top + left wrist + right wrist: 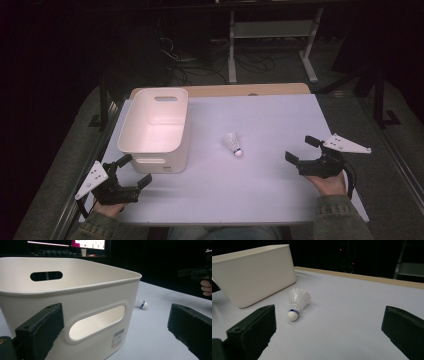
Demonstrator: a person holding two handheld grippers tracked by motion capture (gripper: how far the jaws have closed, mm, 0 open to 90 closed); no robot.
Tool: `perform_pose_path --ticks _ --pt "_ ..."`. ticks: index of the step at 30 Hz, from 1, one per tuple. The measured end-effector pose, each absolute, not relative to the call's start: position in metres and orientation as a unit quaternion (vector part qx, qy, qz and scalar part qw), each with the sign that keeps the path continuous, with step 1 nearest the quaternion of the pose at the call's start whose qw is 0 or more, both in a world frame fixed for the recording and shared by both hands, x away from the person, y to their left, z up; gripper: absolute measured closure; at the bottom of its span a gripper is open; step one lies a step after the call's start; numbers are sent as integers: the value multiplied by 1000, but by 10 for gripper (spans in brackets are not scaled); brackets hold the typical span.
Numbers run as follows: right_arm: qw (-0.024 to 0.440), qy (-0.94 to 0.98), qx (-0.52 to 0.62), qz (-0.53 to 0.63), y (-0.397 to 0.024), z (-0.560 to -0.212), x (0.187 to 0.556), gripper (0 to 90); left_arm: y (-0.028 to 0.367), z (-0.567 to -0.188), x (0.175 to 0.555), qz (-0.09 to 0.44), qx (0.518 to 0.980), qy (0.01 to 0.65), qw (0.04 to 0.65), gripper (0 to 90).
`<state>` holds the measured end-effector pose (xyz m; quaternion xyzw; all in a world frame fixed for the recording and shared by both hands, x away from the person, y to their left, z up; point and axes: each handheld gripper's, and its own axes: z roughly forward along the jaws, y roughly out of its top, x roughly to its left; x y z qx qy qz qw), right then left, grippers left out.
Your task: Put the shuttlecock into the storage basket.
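We stand at the approach, the shuttlecock lying on its side on the table just right of the white bin, both the right gripper and left gripper spread wide and empty, so next the right one must reach in and close on it.

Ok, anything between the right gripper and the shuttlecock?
Nothing visible. The right gripper is open and faces the shuttlecock across bare table. The bin stands beyond it, off that line.
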<state>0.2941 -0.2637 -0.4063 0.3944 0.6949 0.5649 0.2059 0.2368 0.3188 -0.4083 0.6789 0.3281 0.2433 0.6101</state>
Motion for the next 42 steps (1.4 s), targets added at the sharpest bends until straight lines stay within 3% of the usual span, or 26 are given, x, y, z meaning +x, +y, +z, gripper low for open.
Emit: perform_pose_path --ticks 42 --pt "173 736 379 533 -243 -394 299 0 319 -408 237 251 676 327 611 0"
